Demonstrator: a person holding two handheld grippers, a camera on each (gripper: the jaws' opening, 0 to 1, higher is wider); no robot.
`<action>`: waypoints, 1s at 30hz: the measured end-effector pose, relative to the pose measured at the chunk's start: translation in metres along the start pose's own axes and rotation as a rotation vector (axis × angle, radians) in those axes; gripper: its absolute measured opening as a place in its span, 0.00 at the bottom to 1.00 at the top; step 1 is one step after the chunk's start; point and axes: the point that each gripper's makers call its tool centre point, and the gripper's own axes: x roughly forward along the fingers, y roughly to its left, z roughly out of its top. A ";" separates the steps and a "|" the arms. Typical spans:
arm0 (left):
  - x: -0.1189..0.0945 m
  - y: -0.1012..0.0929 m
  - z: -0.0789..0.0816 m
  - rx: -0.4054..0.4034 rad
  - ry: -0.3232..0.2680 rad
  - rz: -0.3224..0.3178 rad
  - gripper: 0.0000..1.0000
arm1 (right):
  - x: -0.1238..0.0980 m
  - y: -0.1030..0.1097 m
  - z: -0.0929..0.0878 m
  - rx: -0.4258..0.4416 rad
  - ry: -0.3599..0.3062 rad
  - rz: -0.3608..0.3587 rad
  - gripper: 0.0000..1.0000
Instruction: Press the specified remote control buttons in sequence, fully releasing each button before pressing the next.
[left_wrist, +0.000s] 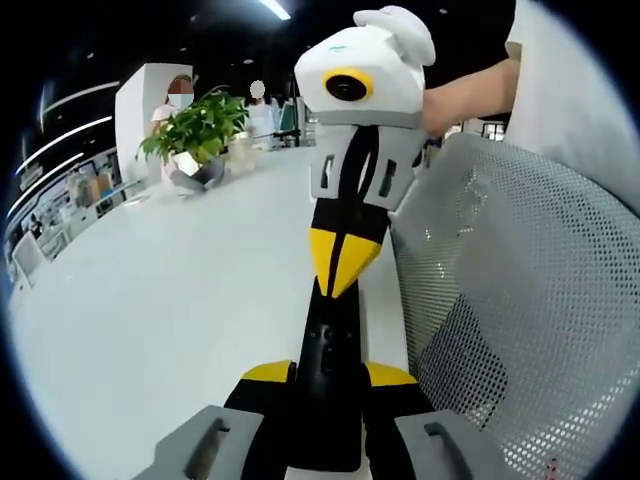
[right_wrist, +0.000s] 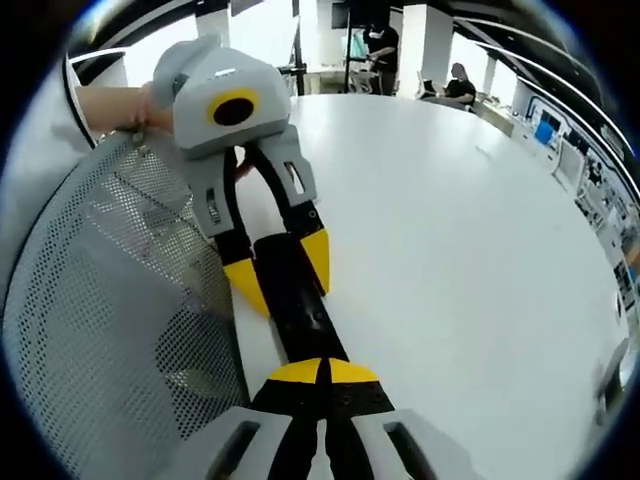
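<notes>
While the left gripper (left_wrist: 330, 375) clamps the remote (right_wrist: 300, 300), the closed right gripper (right_wrist: 322, 372) presses it (mesh chair (left_wrist: 520, 300) alongside).

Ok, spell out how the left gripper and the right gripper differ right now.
The left gripper has its fingers apart, while the right gripper has its fingers shut together. The left gripper holds the black remote by its two sides; the right gripper's joined tips sit on the remote's top face. Both have yellow-tipped fingers and meet at the same remote.
</notes>
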 end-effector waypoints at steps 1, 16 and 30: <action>0.000 0.000 0.000 0.000 0.000 0.000 0.25 | 0.000 0.000 0.000 -0.012 0.006 0.001 0.00; 0.002 0.003 -0.002 -0.002 -0.003 -0.001 0.25 | 0.006 0.006 0.007 -0.088 0.034 0.050 0.00; 0.001 0.002 -0.002 -0.007 -0.008 -0.001 0.25 | 0.007 0.006 0.008 -0.033 0.070 0.106 0.00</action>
